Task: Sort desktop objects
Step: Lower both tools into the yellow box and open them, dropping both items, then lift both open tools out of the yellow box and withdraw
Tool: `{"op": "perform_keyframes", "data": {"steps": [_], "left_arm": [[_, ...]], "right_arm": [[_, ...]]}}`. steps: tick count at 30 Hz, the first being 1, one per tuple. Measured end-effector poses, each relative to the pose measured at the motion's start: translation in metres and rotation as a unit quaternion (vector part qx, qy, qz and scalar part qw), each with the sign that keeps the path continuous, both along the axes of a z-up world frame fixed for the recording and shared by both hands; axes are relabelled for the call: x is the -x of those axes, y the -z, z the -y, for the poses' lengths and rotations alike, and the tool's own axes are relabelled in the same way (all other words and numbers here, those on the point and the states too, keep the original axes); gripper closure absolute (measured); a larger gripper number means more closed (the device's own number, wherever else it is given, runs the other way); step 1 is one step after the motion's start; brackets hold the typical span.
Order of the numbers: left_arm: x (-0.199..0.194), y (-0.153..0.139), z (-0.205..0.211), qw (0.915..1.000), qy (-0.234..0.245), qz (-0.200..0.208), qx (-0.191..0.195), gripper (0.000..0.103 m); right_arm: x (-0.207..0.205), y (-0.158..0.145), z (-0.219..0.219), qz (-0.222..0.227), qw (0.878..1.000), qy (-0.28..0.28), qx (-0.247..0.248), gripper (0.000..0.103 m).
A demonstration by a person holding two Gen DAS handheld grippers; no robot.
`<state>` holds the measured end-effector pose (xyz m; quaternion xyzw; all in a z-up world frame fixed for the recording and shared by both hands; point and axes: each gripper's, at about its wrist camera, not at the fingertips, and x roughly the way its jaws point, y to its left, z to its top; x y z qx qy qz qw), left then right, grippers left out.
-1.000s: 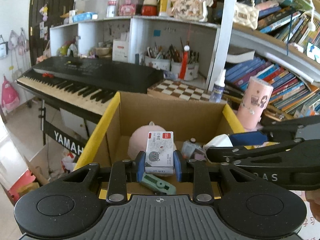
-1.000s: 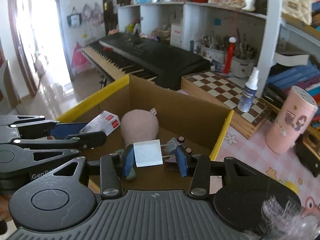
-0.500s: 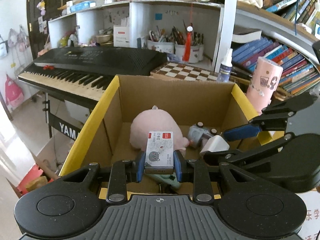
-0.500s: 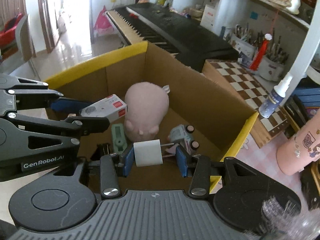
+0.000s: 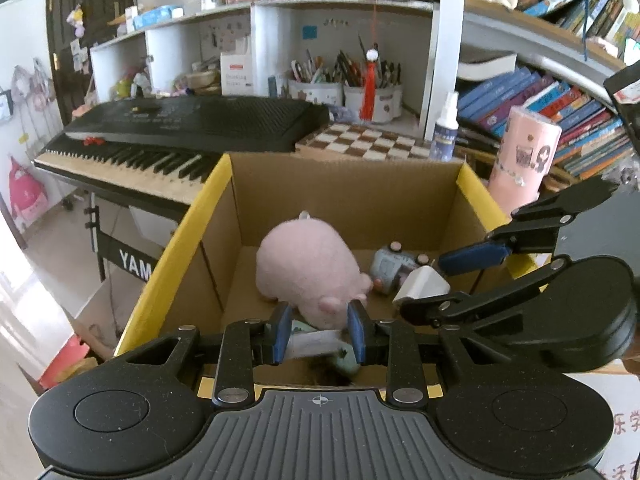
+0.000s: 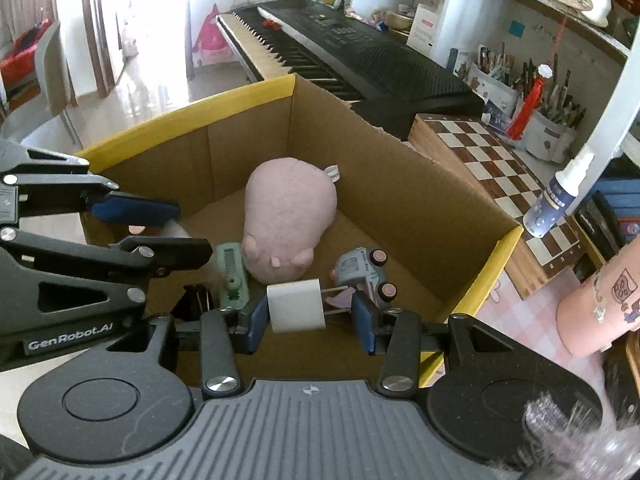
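A cardboard box (image 5: 340,184) with yellow rims holds a pink plush pig (image 5: 310,270), a grey toy car (image 5: 388,268) and a green stapler (image 6: 232,276). My left gripper (image 5: 318,332) is open over the box's near side; the small white card box (image 5: 312,342) is a blur dropping between its fingers. My right gripper (image 6: 312,314) is shut on a white plug adapter (image 6: 294,306), prongs pointing right, held above the box floor near the toy car (image 6: 362,270). The pig also shows in the right wrist view (image 6: 288,216).
A black keyboard (image 5: 192,128) stands behind the box at left. A chessboard (image 5: 368,144), a spray bottle (image 5: 446,128), a pink cylinder (image 5: 522,156), pen pots and shelves of books lie behind and to the right.
My left gripper has opened and let go of the small white card box, which now falls into the cardboard box. Both grippers have moved lower over the box. The right still holds the adapter.
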<state>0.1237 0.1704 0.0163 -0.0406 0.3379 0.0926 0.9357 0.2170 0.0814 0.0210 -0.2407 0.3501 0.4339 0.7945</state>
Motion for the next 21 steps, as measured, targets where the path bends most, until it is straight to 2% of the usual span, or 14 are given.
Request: {"op": "perform_keyframes", "data": {"steps": [6, 16, 18, 21], "left_arm": [[0.013, -0.016, 0.004, 0.9993, -0.004, 0.033, -0.013, 0.067], [0.038, -0.032, -0.001, 0.9972, -0.016, 0.072, -0.014, 0.044], [0.044, -0.033, -0.003, 0.9967, -0.02, 0.077, -0.014, 0.042], [0.053, -0.035, -0.006, 0.9961, -0.024, 0.084, -0.016, 0.041]], "right_arm": [[0.003, -0.022, 0.013, 0.009, 0.998, 0.029, -0.049, 0.061], [0.037, -0.05, 0.042, 0.049, 0.99, 0.081, -0.108, 0.059], [0.045, -0.053, 0.047, 0.055, 0.987, 0.097, -0.115, 0.055], [0.057, -0.056, 0.055, 0.059, 0.983, 0.118, -0.127, 0.055]]}}
